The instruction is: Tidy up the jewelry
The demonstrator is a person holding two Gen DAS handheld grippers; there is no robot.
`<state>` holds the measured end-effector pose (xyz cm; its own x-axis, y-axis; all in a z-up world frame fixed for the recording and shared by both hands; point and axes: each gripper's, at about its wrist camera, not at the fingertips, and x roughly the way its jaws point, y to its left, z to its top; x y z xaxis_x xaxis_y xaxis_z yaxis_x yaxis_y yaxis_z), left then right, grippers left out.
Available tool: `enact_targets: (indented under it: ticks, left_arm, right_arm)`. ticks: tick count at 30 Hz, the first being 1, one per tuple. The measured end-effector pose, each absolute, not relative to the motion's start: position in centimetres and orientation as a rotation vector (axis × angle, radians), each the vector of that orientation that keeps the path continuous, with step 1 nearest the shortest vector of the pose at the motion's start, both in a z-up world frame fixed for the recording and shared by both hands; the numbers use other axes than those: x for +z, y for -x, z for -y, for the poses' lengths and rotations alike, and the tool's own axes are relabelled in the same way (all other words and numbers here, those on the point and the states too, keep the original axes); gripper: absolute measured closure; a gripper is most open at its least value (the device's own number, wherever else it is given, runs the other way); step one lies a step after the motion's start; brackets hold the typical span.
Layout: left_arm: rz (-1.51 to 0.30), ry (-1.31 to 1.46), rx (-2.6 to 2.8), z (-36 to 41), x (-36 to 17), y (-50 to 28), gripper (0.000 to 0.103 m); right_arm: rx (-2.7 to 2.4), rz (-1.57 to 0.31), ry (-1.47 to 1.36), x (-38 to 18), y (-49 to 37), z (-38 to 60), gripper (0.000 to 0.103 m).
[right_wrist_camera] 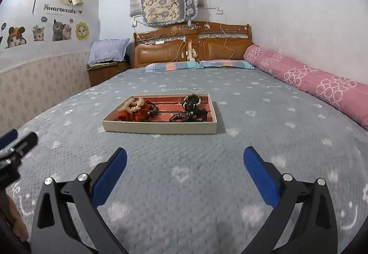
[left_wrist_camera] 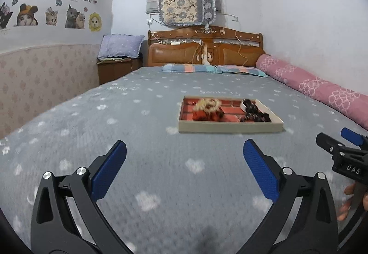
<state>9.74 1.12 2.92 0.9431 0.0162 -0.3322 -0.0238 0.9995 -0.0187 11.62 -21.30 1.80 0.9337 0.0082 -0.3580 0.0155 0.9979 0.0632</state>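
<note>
A shallow beige tray (left_wrist_camera: 230,127) with a red brick-pattern floor lies on the grey bedspread; it also shows in the right wrist view (right_wrist_camera: 158,128). Its left half holds a cream bead bracelet (left_wrist_camera: 208,103) (right_wrist_camera: 133,104) with red and dark pieces (right_wrist_camera: 140,113). Its right half holds dark jewelry (left_wrist_camera: 254,112) (right_wrist_camera: 189,110). My left gripper (left_wrist_camera: 184,149) is open and empty, short of the tray. My right gripper (right_wrist_camera: 184,155) is open and empty, also short of the tray; it shows at the right edge of the left wrist view (left_wrist_camera: 333,141).
A rolled pink quilt (left_wrist_camera: 317,87) (right_wrist_camera: 310,77) lies along the right wall. Striped pillows (left_wrist_camera: 214,69) sit before the wooden headboard (left_wrist_camera: 204,49). A nightstand with a lilac pillow (left_wrist_camera: 119,47) stands at the left. The grey bedspread (right_wrist_camera: 184,175) spreads around the tray.
</note>
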Motion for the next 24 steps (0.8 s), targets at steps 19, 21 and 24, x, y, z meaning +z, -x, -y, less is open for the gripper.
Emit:
enact_targets:
  ticks: [19,21,24]
  left_arm:
    - [-0.285,0.004,0.026,-0.2,1.3,-7.8,0.005]
    - [-0.291,-0.010,0.022,0.1,1.2,-7.9,0.005]
    - [-0.293,-0.017,0.017,0.3,1.2,-8.0,0.005]
  right_arm:
    - [-0.028,-0.293,-0.076,0.2,-8.0,21.6,0.004]
    - [-0.028,-0.303,-0.074,0.0,-8.1,21.5,0.004]
    - [-0.027,-0.306,-0.077,0.0,-8.2,21.6,0.004]
